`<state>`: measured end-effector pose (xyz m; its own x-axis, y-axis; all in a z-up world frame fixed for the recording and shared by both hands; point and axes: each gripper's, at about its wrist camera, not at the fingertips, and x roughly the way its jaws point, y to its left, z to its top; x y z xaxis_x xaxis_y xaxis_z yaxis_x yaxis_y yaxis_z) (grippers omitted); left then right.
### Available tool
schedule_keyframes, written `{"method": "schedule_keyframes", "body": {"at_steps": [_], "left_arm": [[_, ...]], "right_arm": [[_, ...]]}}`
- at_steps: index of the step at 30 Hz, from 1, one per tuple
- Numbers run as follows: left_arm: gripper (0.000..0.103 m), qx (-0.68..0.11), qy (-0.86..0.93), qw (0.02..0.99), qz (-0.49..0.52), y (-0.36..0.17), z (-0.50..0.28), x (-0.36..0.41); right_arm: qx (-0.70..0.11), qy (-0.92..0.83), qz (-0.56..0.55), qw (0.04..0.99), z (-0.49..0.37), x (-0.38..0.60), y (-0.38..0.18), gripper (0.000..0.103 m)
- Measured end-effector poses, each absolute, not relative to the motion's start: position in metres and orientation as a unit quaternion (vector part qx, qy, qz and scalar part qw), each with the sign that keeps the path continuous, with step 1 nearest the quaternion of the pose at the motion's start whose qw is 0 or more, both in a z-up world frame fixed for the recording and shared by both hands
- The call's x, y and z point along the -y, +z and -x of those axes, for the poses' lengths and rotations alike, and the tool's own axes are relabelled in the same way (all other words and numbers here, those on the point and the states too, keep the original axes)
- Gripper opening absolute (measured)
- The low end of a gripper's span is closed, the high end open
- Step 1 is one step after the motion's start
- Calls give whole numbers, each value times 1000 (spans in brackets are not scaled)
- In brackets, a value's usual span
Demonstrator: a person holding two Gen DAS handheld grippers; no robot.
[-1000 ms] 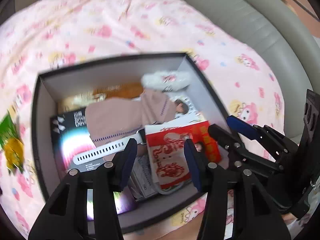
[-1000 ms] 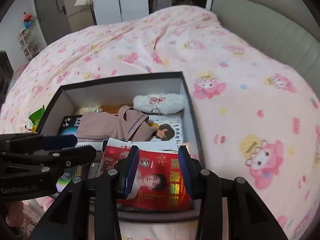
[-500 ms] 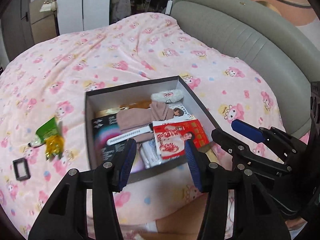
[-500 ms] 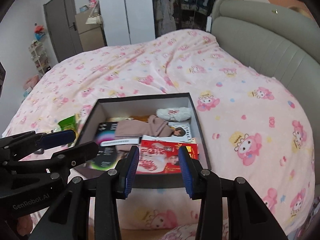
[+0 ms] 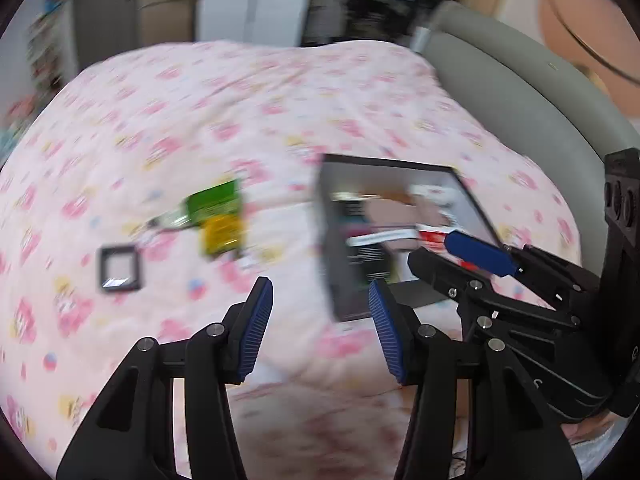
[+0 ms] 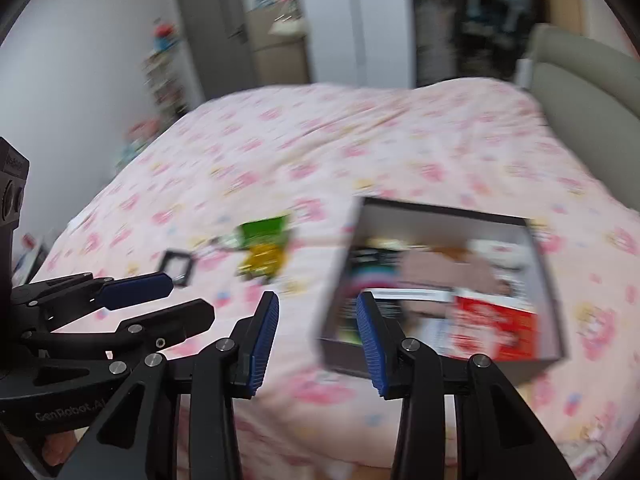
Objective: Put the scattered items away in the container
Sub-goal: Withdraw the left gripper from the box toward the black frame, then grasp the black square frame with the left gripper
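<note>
Both tools have swung off the box since a second ago, back toward the loose stuff on the bed.

Left wrist view: left tool (image 5: 320,320) jaws apart, nothing between them. Box (image 5: 472,192) sits right of centre, green packet (image 5: 216,202) and yellow packet (image 5: 222,232) touching at centre left, small black frame (image 5: 119,268) lower left.

Right wrist view: right tool (image 6: 316,332) also apart and empty; box (image 6: 548,276) at right. The packets look light, crinkly, slippery, so I'd pinch an edge. The frame looks stiff; grab one side.
</note>
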<state>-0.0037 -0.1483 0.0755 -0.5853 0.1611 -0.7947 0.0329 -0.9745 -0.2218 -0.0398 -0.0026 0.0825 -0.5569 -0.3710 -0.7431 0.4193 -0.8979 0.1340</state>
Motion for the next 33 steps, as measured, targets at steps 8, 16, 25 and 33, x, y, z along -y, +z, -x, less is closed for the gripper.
{"method": "schedule_keyframes", "body": {"at_steps": [8,16,25,33], "left_arm": [[51,230,875,-70,420,41,-23,278],[49,282,830,-159,454,-39,-4,382],[38,346,800,-151,466,-108,41,438],[22,389,771,-131,487,-143,50,438]], "right_arm": [[-49,-788,-504,350,78,131,48,36],[-68,-728,-564,384,124,211,-9,36],[-101,-660,-626,403,159,285,-91,37],[-34,-629,-641,439,170,300,-128,37]]}}
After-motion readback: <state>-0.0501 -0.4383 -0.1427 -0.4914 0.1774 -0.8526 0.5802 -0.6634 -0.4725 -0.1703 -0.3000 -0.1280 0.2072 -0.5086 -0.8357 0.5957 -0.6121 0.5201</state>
